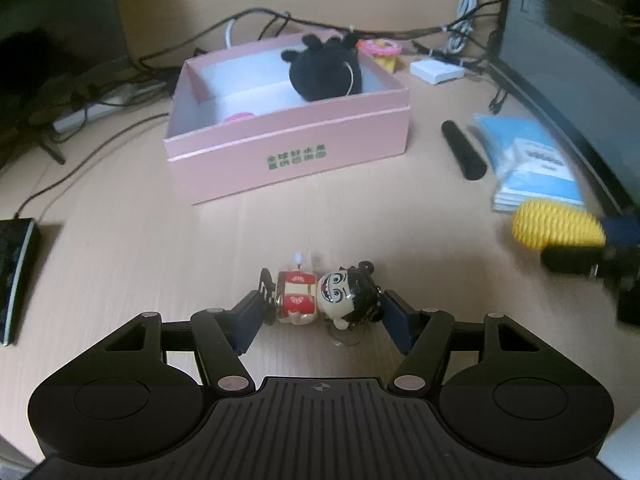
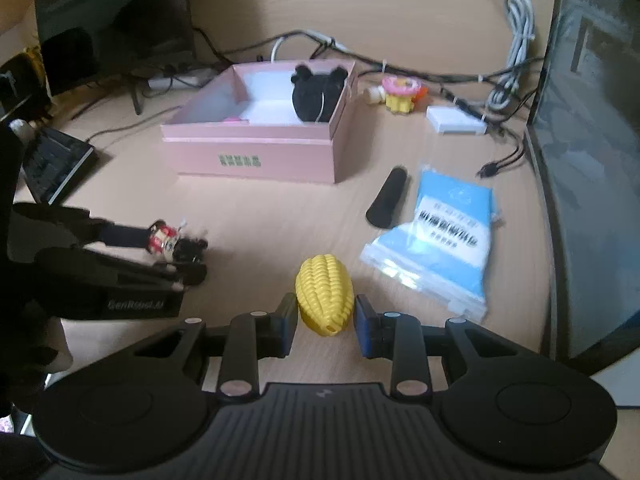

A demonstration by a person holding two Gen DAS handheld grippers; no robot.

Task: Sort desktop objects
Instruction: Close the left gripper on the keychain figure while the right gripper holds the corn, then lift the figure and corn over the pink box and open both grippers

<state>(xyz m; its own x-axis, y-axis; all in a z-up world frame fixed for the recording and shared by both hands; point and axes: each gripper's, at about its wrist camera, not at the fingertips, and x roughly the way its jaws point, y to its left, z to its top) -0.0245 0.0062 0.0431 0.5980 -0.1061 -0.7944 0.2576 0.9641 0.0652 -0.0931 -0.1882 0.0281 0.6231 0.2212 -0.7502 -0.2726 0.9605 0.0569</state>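
1. Left wrist view: the left claw (image 1: 322, 314) is clamping a small figurine toy (image 1: 326, 300), one pad at its feet end and the other at its black-haired head. The toy is lying on its back on the table (image 1: 120, 240), its long axis running left to right across the frame, head pointing right.
2. Right wrist view: the right claw (image 2: 325, 320) is gripping a yellow corn toy (image 2: 325, 300) by its sides. The corn's long axis is running away from the camera, its holed end nearest.
3. Farther right, a blue packet (image 2: 436, 240) and a black oblong object (image 2: 388, 198) are lying flat on the pale wood-grain table.
4. Beyond them, a pink box (image 1: 288, 148) is sitting open with green lettering on its front wall. A black plush (image 1: 326, 70) is resting inside, and a pink item beside it is mostly hidden by the wall.
5. At the back, tangled cables (image 2: 400, 66), a white block (image 2: 456, 120) and a small colourful toy (image 2: 400, 94) are sitting near a dark monitor (image 2: 592, 160), which is cut off at the edge.
6. Motion blur is smearing the corn in the left view and the figurine in the right view.
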